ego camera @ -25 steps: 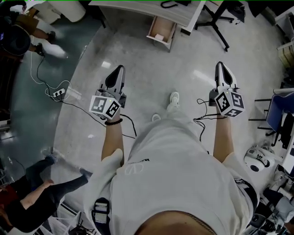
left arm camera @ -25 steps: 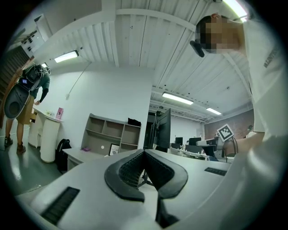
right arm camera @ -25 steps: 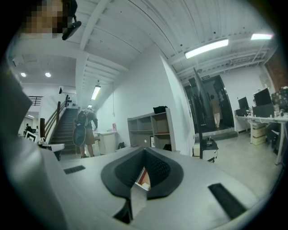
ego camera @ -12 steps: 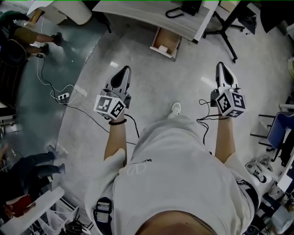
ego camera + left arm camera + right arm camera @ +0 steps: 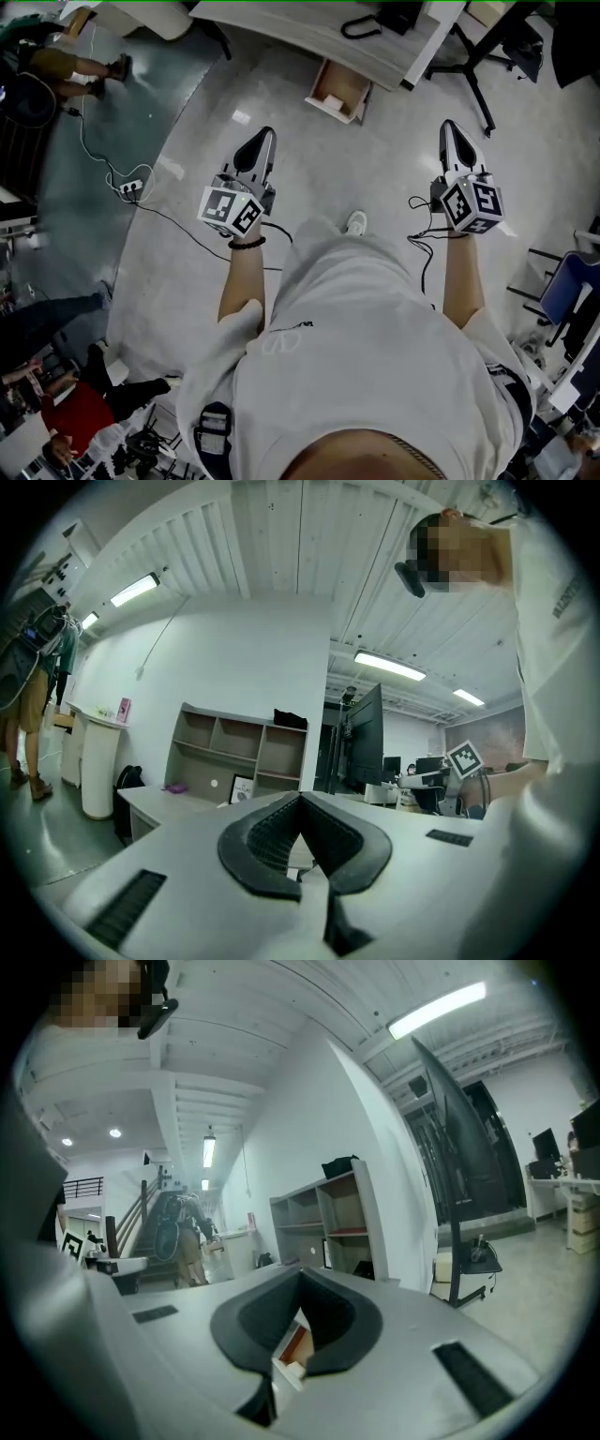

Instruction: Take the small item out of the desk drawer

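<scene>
Facing the open pale wooden drawer (image 5: 339,89), the grey left gripper (image 5: 260,150) was held shut, empty; the right gripper (image 5: 450,139) likewise. Both were seen well short.

The drawer (image 5: 349,84) stands pulled out and open under the front edge of the long pale counter (image 5: 281,21), near its right end. It is a shallow box with white walls and a tan wooden floor, level, its mouth facing up. A small pale item (image 5: 328,97) lies inside by the drawer's front wall, too small to make out.
</scene>
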